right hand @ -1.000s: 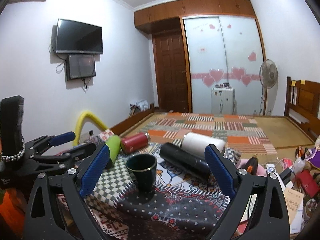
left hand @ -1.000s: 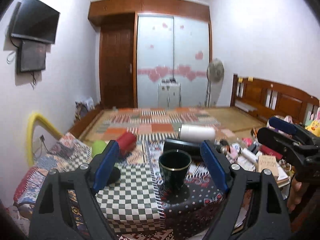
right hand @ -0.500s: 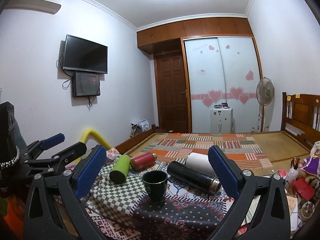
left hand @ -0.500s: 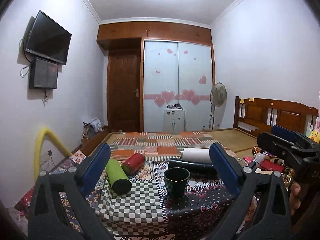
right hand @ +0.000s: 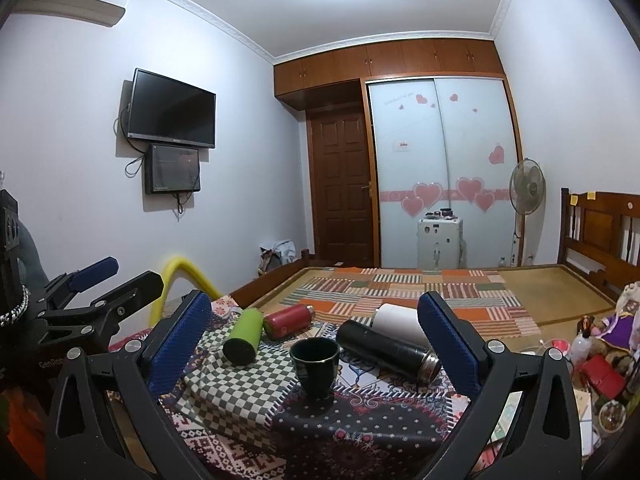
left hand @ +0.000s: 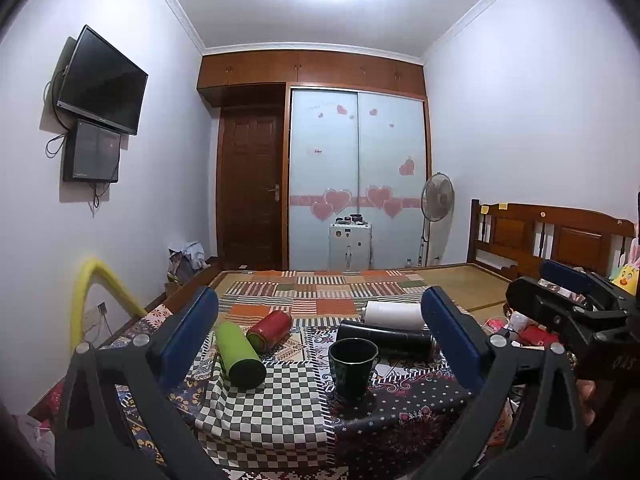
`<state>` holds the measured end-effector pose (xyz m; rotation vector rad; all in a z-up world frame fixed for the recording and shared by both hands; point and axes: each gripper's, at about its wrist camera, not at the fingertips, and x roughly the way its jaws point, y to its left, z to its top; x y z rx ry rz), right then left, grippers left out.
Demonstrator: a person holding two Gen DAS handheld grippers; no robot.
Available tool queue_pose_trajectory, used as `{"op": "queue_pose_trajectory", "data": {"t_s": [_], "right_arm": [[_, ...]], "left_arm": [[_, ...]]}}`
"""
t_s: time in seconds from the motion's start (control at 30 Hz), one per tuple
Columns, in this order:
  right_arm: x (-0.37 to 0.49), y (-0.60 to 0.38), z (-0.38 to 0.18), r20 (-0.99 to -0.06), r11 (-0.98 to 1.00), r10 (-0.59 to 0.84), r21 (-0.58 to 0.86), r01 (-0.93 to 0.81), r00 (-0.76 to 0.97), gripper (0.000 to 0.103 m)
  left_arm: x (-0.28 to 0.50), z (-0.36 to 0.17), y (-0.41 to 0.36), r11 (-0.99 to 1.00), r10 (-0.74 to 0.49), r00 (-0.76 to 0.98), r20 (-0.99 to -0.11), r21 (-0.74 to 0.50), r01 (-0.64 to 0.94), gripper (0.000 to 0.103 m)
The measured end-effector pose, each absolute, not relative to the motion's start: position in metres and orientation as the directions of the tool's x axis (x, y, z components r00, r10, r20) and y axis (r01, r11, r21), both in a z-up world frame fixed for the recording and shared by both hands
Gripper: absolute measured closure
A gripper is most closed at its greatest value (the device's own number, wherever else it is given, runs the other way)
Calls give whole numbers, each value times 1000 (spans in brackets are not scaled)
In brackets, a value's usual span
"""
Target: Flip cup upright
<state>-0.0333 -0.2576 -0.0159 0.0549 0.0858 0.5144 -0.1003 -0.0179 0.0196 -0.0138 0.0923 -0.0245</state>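
A dark green cup with a gold rim stands upright, mouth up, on the patterned cloth; it also shows in the right wrist view. My left gripper is open and empty, well back from the cup. My right gripper is open and empty too, also back from the cup. The right gripper shows at the right edge of the left wrist view. The left gripper shows at the left edge of the right wrist view.
Bottles lie on their sides behind the cup: green, red, black and white. Clutter sits at the right. A yellow tube arches at the left. A bed with a patchwork mat lies beyond.
Both grippers have pulled back and tilted up from the cup, which now looks smaller and farther. The cup stays upright and has not moved.
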Motion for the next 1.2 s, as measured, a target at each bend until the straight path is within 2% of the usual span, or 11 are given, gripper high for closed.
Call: {"op": "queue_pose_trajectory", "data": {"t_s": [1.2], "right_arm": [[-34,-266,-14,-75,884,466,86,-460,881,0]], "left_arm": [[-89,17,-16,999,-42,991,-123,-29,39,0]]}}
